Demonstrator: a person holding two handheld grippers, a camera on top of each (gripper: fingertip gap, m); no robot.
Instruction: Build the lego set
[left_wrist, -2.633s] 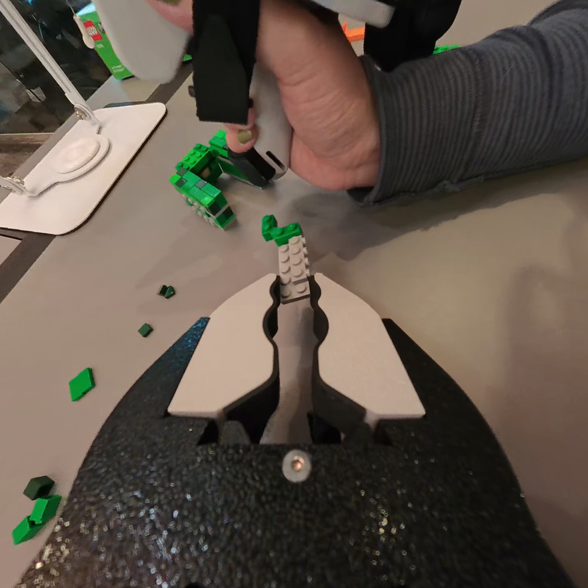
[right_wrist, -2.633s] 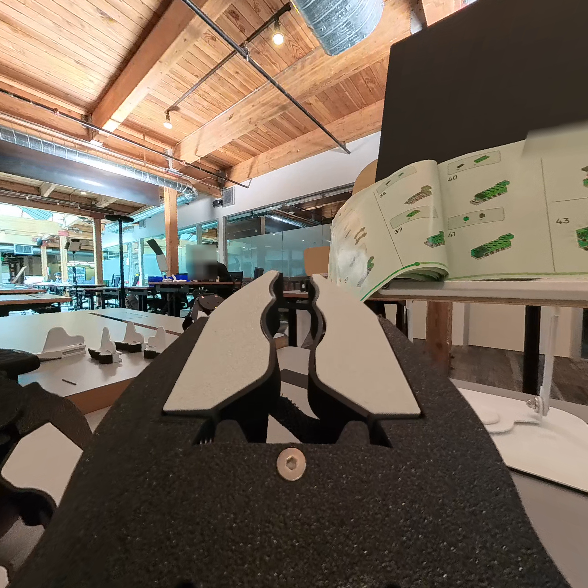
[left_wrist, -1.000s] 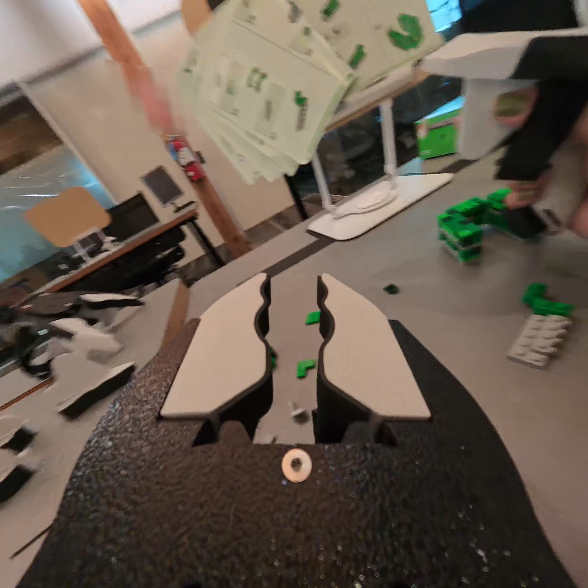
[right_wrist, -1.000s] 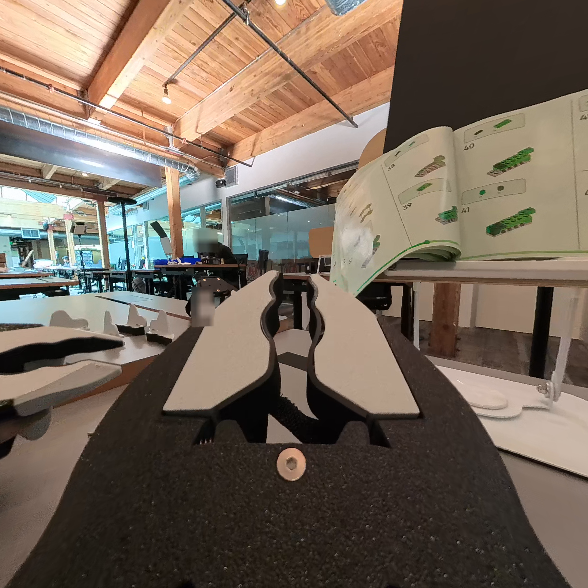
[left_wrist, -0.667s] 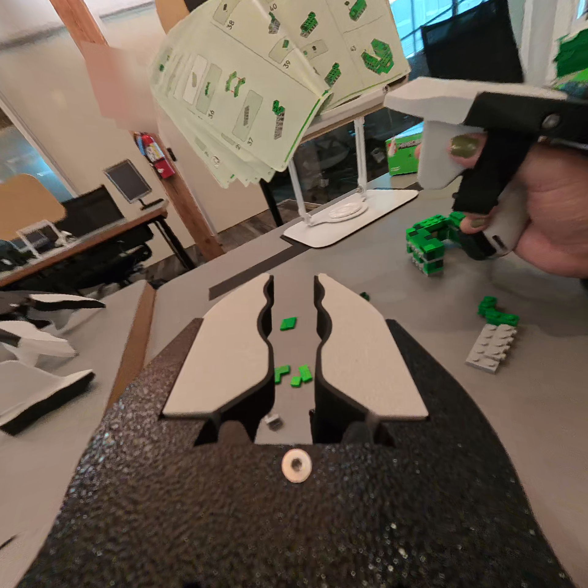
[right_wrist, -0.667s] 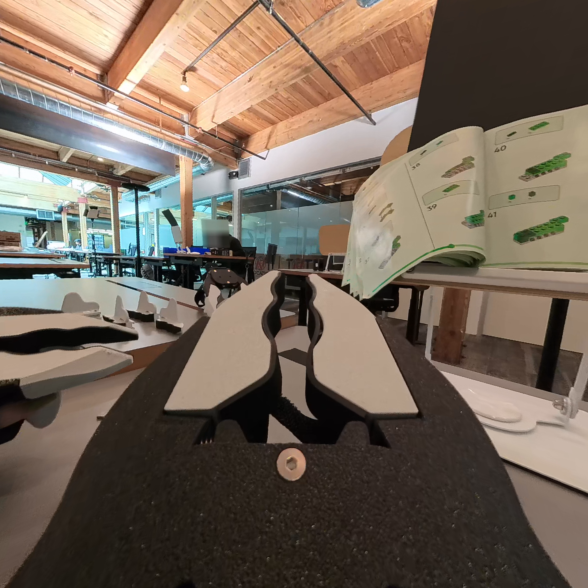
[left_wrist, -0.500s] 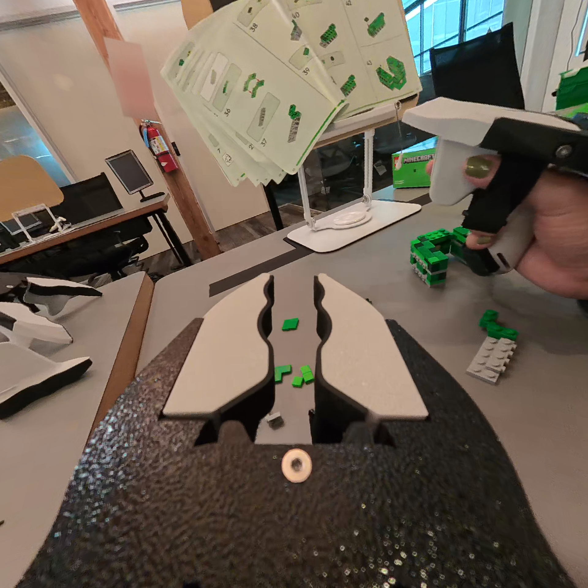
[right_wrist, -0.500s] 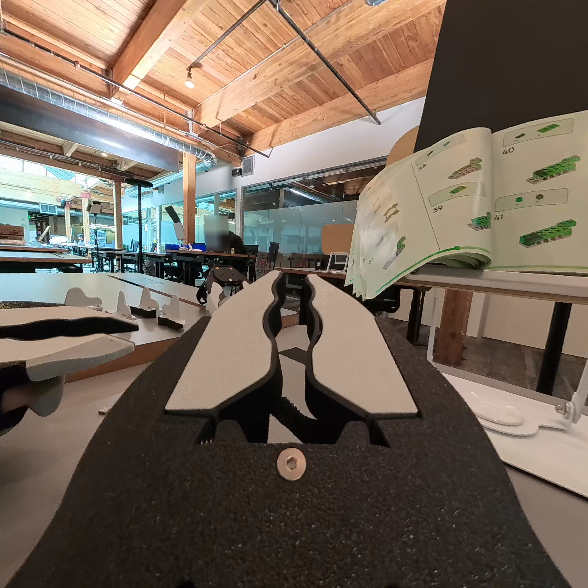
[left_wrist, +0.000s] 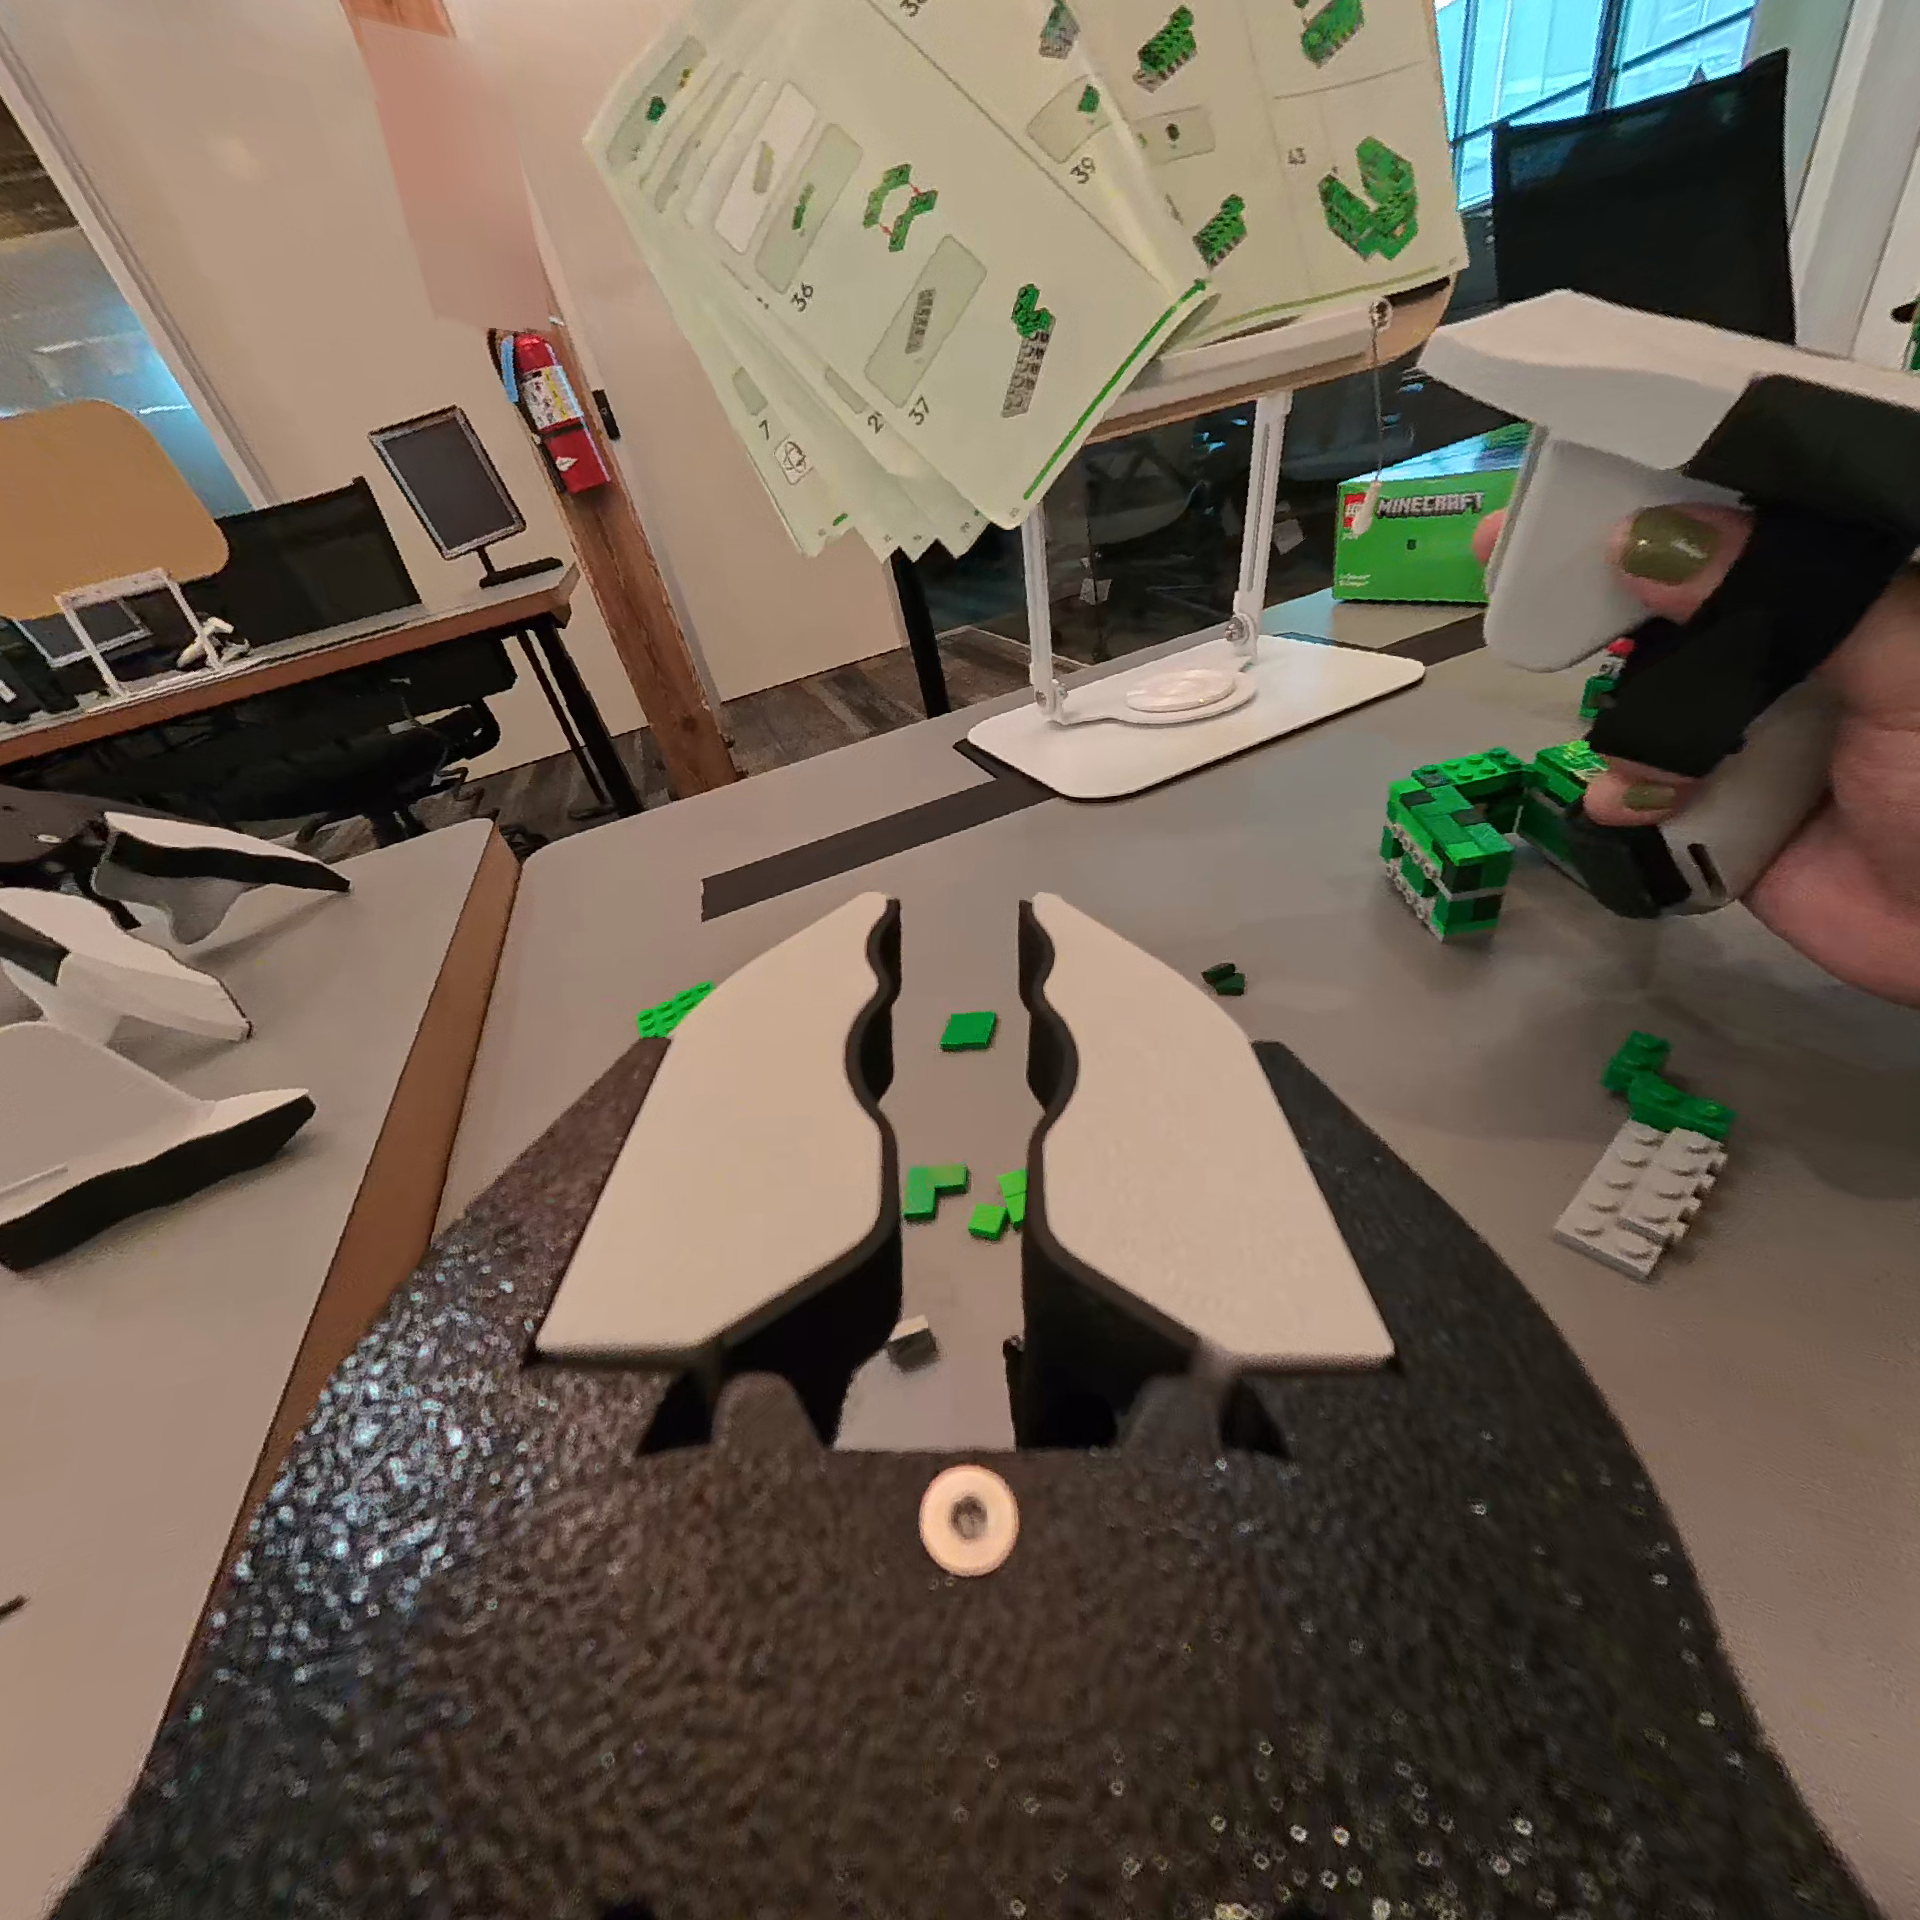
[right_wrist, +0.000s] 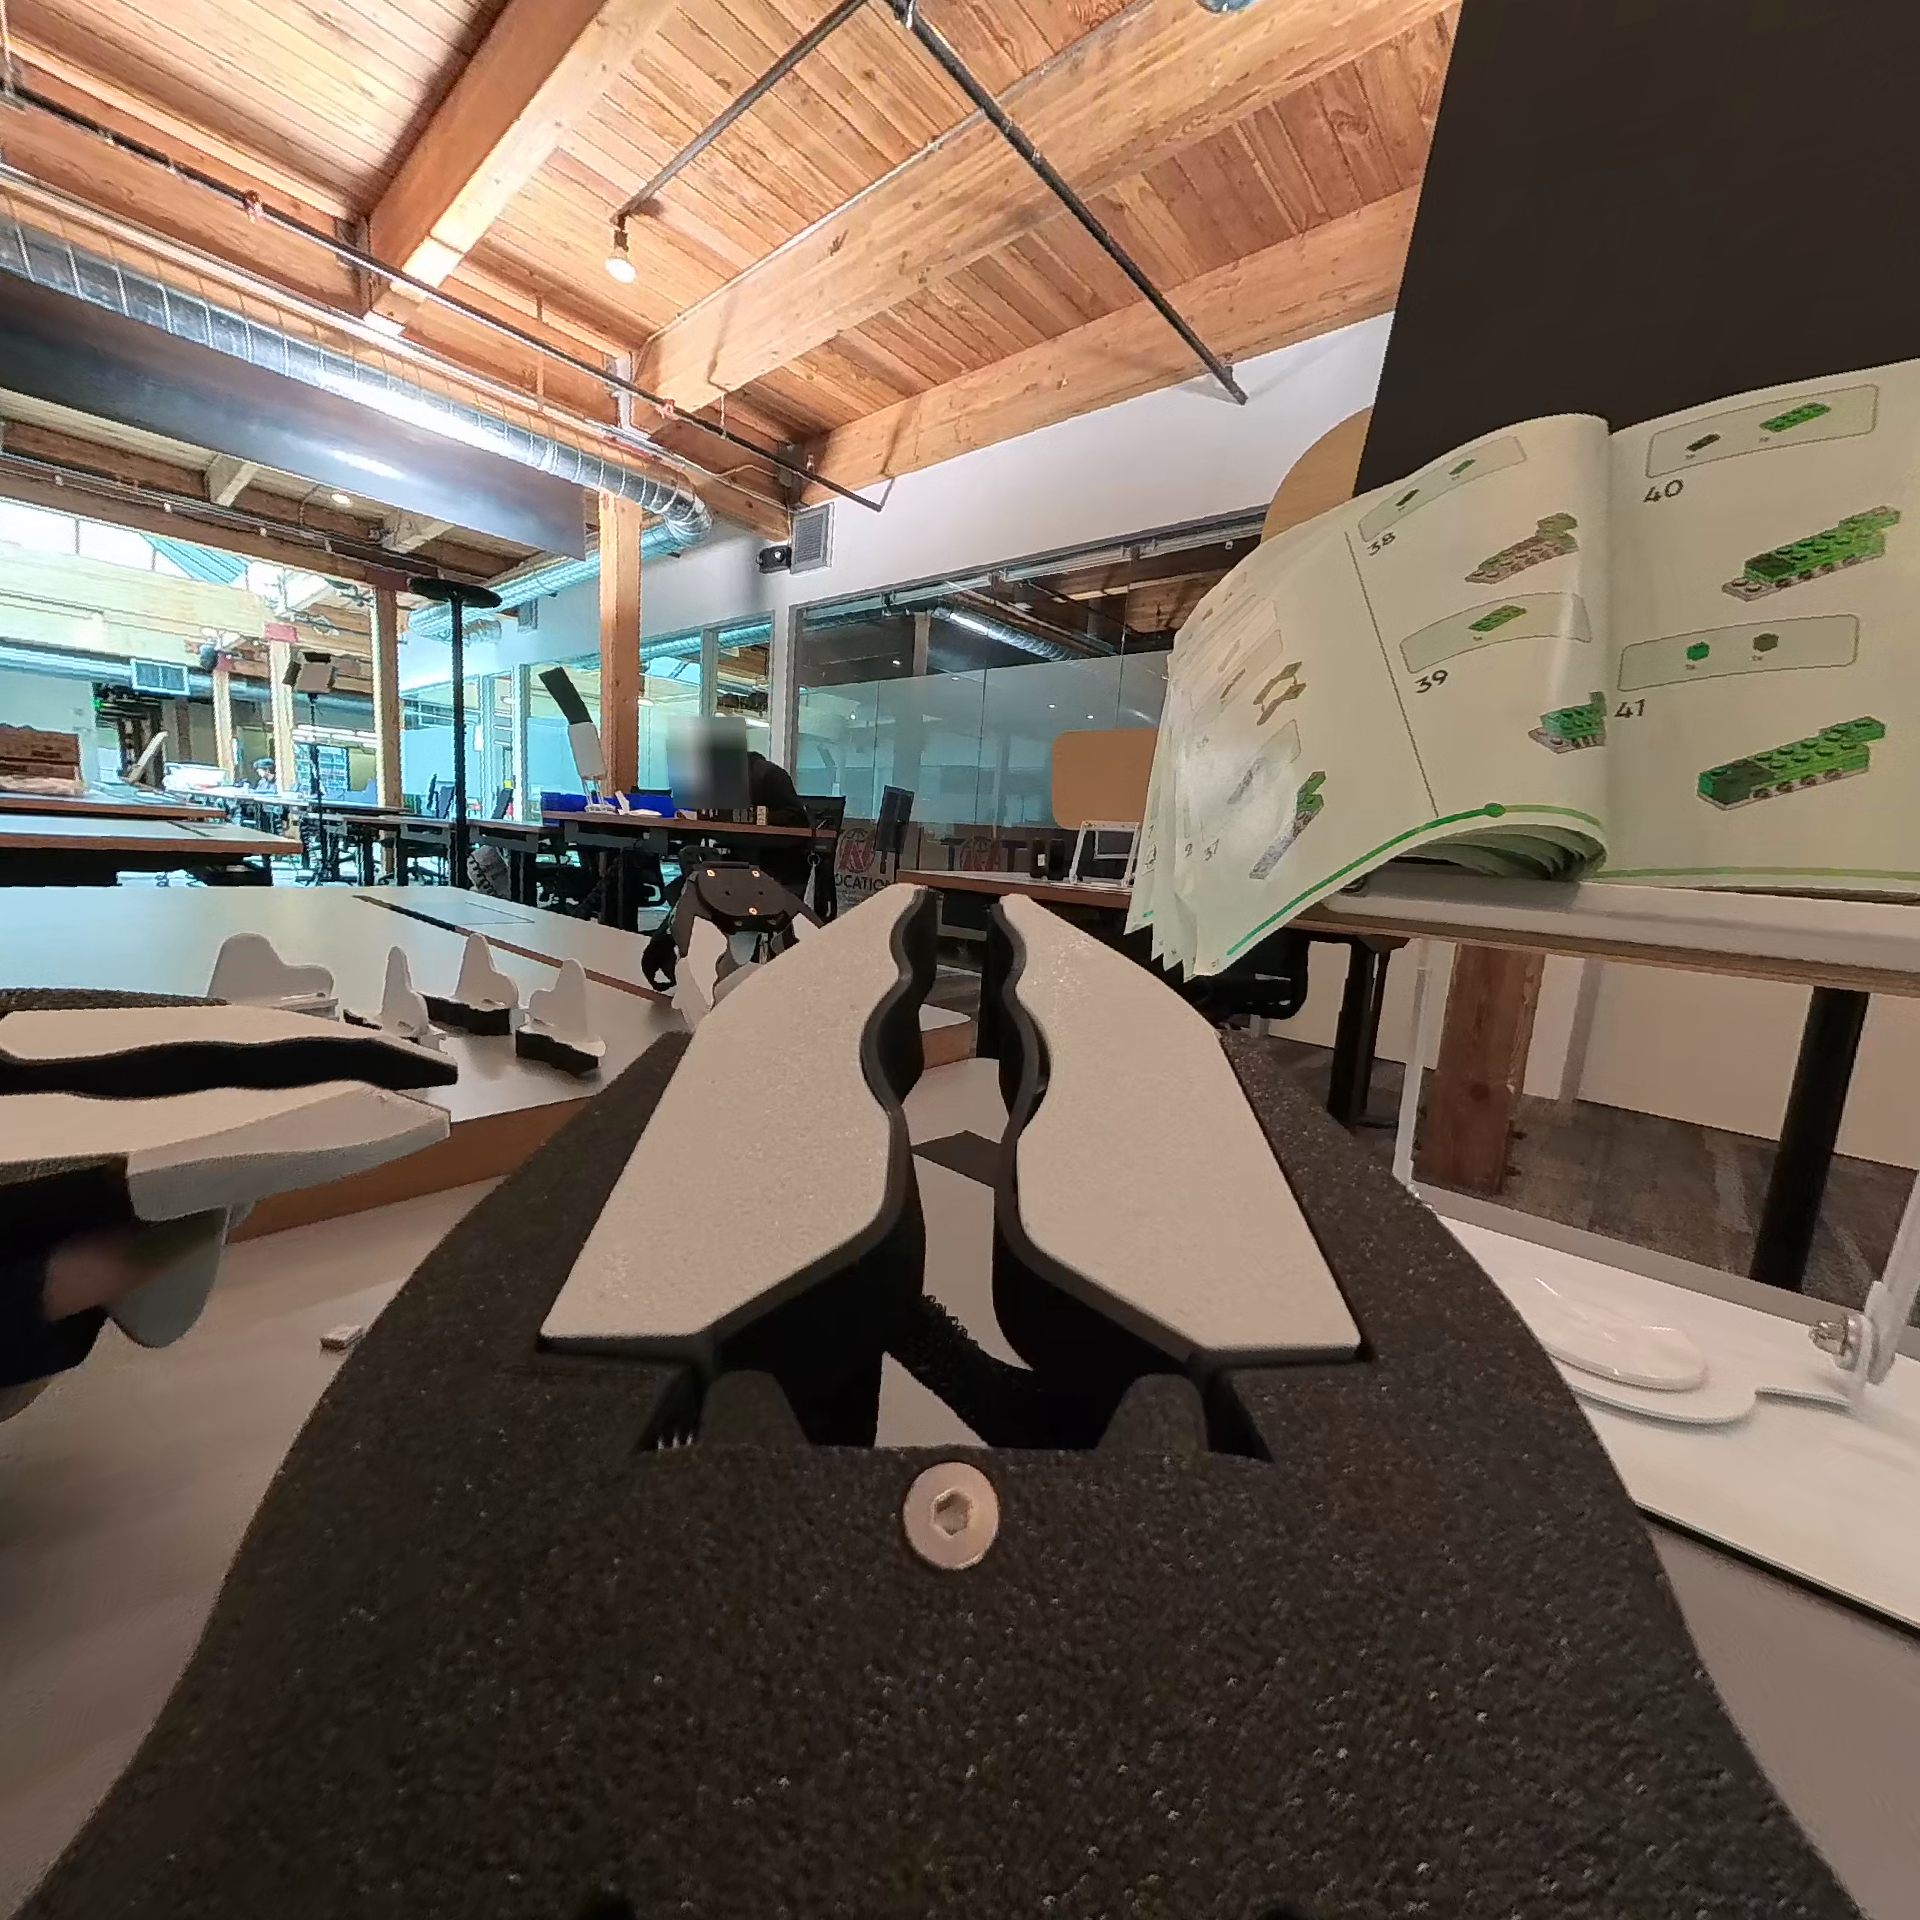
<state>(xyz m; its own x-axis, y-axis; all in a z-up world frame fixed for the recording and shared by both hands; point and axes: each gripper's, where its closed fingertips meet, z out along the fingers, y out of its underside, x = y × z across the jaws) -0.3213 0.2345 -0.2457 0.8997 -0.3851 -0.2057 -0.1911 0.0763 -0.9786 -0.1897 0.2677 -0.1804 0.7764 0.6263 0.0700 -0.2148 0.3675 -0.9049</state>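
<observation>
My left gripper (left_wrist: 958, 914) is open and empty, held low over the grey table (left_wrist: 1714, 1455). Small loose green pieces lie under its gap: a flat tile (left_wrist: 968, 1031), an L-shaped piece (left_wrist: 933, 1190) and a small dark bit (left_wrist: 912, 1349). A green block build (left_wrist: 1449, 842) stands at the right, by the hand (left_wrist: 1860, 810) holding my right gripper. A grey plate (left_wrist: 1642, 1195) with green bricks (left_wrist: 1662, 1091) lies nearer. My right gripper (right_wrist: 954, 914) is narrowly open and empty, pointing across the room. The left gripper (right_wrist: 442, 1096) shows at its left.
The open instruction booklet (left_wrist: 987, 260) rests on a white stand (left_wrist: 1195, 717) at the table's far side; it also shows in the right wrist view (right_wrist: 1558, 665). A green box (left_wrist: 1423, 530) sits behind. Spare gripper fingers (left_wrist: 125, 1143) lie on the neighbouring table at left. Some 15 cm of space lies between my two pairs of fingers. Measured from the fingertips, the L-shaped piece (left_wrist: 933, 1190) is 10 cm or so from the left gripper and 20 cm from the right. The small dark bit (left_wrist: 912, 1349) sits 10 cm or so from the ends of my left fingers.
The left gripper has swung and levelled out, and its view has sharpened, with the loose green pieces still under its gap. The right gripper has turned slightly left, so the booklet sits farther right.
</observation>
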